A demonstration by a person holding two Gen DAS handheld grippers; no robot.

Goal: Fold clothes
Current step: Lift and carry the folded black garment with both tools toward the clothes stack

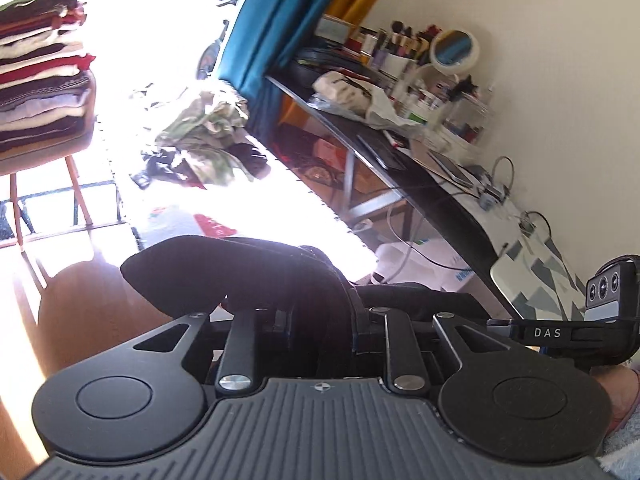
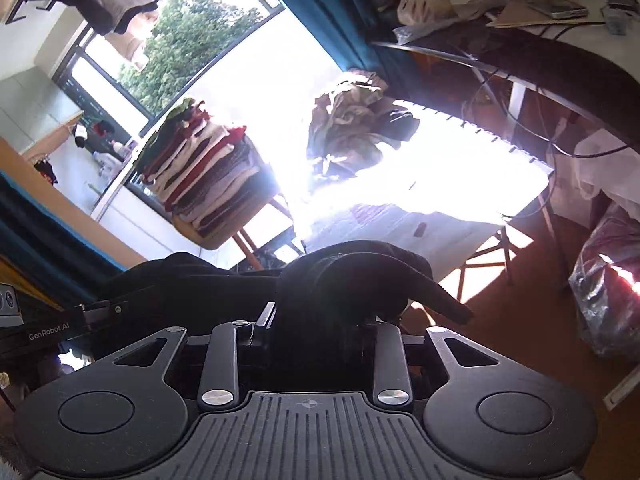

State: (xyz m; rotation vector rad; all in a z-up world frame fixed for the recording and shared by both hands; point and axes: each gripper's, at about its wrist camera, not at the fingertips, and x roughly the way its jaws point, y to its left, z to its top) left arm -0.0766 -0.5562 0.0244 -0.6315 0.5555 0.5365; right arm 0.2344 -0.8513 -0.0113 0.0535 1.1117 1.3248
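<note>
Both grippers' fingers hidden under black garment [image 1: 224, 276]; white table [image 2: 460, 184] top blown out by glare.

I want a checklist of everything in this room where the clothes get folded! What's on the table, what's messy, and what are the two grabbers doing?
Surface: white folding table, glaring in sunlight; detail washed out.
Job's things: black garment held up between both grippers; unfolded clothes pile on the table; folded stack on a chair.
Clutter: dark desk crowded with cosmetics, a round mirror and a plastic bag.
Grippers: left gripper shut on the black garment; right gripper likewise.
Cables: wires hang under the desk and loop on its top.
Surroundings: teal curtain, bright window, wooden floor.
</note>
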